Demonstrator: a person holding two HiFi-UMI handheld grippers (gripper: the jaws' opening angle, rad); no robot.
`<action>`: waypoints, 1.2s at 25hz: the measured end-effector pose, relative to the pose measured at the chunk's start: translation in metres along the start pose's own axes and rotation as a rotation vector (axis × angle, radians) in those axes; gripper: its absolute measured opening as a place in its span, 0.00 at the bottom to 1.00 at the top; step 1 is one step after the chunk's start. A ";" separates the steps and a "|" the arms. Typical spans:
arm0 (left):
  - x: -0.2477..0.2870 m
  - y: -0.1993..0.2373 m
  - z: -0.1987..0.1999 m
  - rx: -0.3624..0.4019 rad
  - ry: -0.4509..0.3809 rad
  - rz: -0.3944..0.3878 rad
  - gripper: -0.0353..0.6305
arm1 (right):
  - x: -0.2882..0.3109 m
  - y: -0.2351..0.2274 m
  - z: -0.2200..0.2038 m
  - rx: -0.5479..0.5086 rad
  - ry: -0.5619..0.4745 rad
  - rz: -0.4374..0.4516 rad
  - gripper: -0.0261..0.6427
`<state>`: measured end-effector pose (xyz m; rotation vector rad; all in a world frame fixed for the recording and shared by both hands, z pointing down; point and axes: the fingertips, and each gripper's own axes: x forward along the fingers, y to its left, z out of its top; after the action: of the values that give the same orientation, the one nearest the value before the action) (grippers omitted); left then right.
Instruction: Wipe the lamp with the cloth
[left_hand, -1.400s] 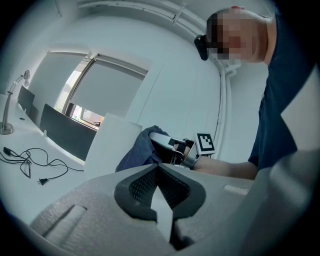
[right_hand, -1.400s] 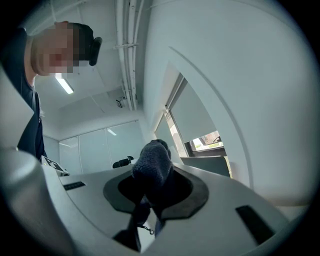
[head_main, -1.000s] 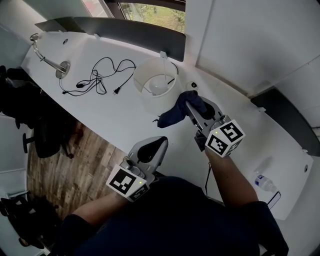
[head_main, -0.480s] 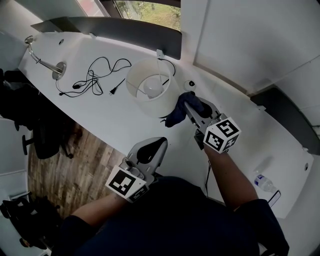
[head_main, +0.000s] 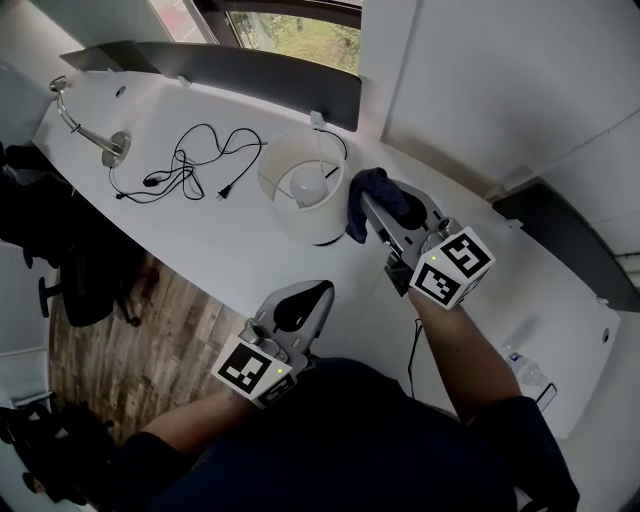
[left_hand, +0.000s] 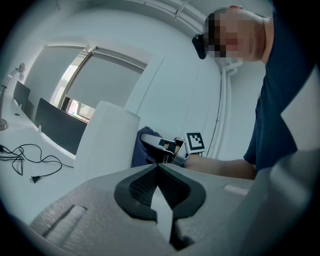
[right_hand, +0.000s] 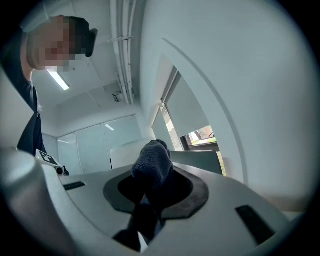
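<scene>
A white lamp (head_main: 303, 190) with a round shade stands on the white desk (head_main: 215, 235); its bulb shows inside the shade. My right gripper (head_main: 372, 208) is shut on a dark blue cloth (head_main: 370, 198), held against the shade's right side. In the right gripper view the cloth (right_hand: 151, 165) bulges out from between the jaws, with the shade (right_hand: 127, 152) just behind it. My left gripper (head_main: 308, 297) hangs near the desk's front edge, shut and holding nothing. In the left gripper view the shade (left_hand: 106, 140) and the cloth (left_hand: 142, 147) stand ahead.
A black power cord (head_main: 190, 160) lies coiled on the desk left of the lamp. A metal lamp arm with round base (head_main: 100, 140) is at the far left. A dark screen panel (head_main: 250, 65) runs along the back. A water bottle (head_main: 525, 365) lies at the right.
My right gripper has lifted the cloth from beside the lamp's foot up against the right side of the shade. The left gripper has stayed put.
</scene>
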<state>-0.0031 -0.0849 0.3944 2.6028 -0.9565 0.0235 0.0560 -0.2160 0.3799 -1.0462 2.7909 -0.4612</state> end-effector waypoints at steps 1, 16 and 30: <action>0.000 0.000 0.001 -0.001 -0.001 -0.001 0.06 | 0.002 0.003 0.008 -0.013 -0.012 0.011 0.18; 0.004 0.015 0.002 -0.015 -0.004 0.023 0.06 | 0.030 -0.008 0.051 -0.081 -0.067 0.066 0.17; 0.006 0.028 -0.008 -0.052 0.015 0.052 0.06 | 0.051 -0.067 -0.033 -0.035 0.113 0.005 0.17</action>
<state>-0.0158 -0.1056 0.4123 2.5270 -1.0062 0.0309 0.0515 -0.2896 0.4319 -1.0524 2.9092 -0.4867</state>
